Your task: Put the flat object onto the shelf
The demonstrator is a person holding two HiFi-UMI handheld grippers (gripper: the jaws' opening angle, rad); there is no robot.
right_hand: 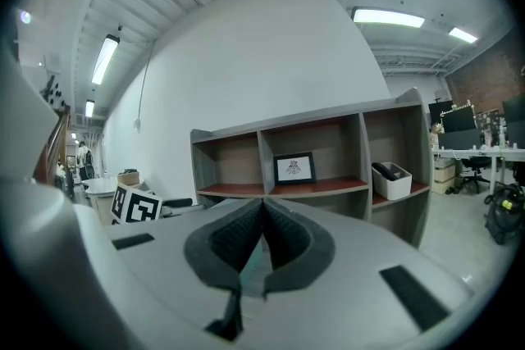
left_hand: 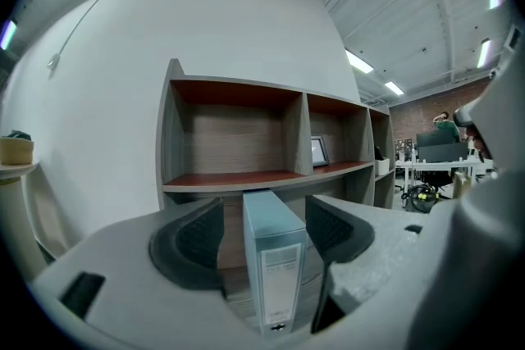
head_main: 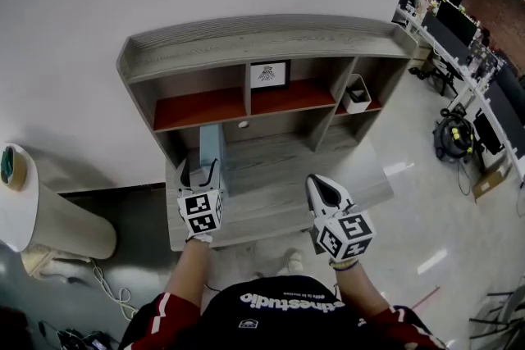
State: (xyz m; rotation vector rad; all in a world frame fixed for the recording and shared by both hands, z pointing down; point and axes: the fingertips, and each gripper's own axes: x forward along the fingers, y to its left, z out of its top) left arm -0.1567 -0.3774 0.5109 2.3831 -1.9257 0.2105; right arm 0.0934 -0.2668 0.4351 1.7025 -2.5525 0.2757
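A flat light-blue box stands upright on edge on the grey desk, below the left compartment of the shelf unit. My left gripper is open with its jaws on either side of the box; a narrow gap shows at the left pad. The red shelf board runs just above the box top. My right gripper hovers over the desk's right half, shut with nothing between its pads.
A framed picture stands in the middle compartment and a white bin in the right one. A round white table is at the left. Office desks with monitors line the right side.
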